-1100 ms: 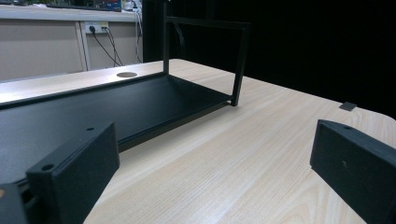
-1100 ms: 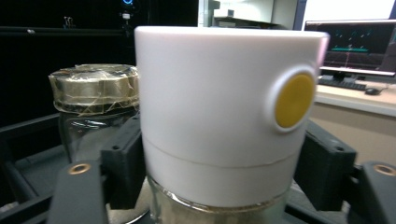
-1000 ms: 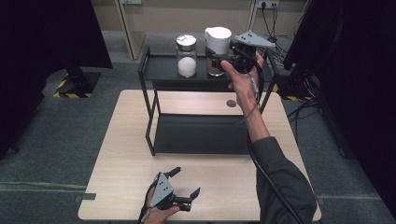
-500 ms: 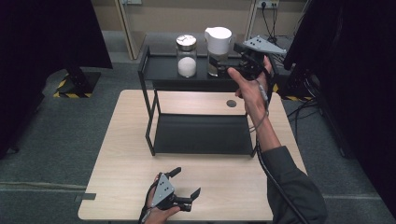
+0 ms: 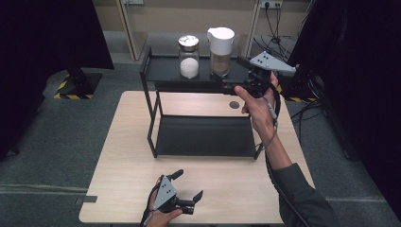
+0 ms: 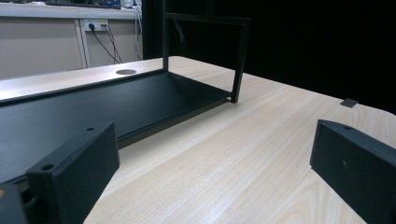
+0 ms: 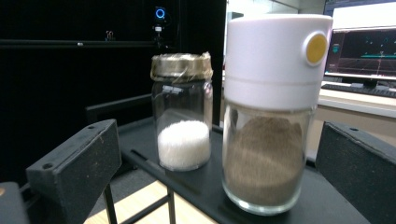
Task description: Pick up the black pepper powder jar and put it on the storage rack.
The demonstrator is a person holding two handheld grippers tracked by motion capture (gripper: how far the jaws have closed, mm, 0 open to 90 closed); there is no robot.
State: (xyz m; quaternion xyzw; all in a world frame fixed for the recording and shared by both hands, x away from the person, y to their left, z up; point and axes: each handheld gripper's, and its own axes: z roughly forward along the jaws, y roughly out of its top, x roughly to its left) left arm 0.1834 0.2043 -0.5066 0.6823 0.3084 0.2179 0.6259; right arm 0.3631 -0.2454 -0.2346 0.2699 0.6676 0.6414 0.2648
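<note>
— Two jars stand on the top shelf of the black rack (image 5: 150,101), upper middle of the high view: the white-capped jar (image 5: 221,45) of brown powder, and to its left the gold-lidded jar (image 5: 189,56) of white grains. Which one is the right gripper (image 5: 226,84) after?

— The white-capped one, by my reading. In the right gripper view it stands straight ahead between the two jaws, slightly right of centre, upright, its long axis vertical. The jaws are spread wide and hold nothing (there is clear air on both sides of the glass).

— So they aren't touching it?

— No, they are just short of it. In the high view the gripper sits right of and a little below the jar, pointing left towards it. A level push forward along the jaws should put the glass body between them; the gold-lidded jar is close by on the far side, so the far jaw has little room.

— And the left gripper (image 5: 188,192)?

— It rests low at the bottom of the high view on the wooden table (image 5: 123,165), jaws apart and empty, facing the rack's lower shelf (image 6: 93,107). It is well apart from the jars; the right hand (image 5: 257,106) is by far the nearer.
</note>
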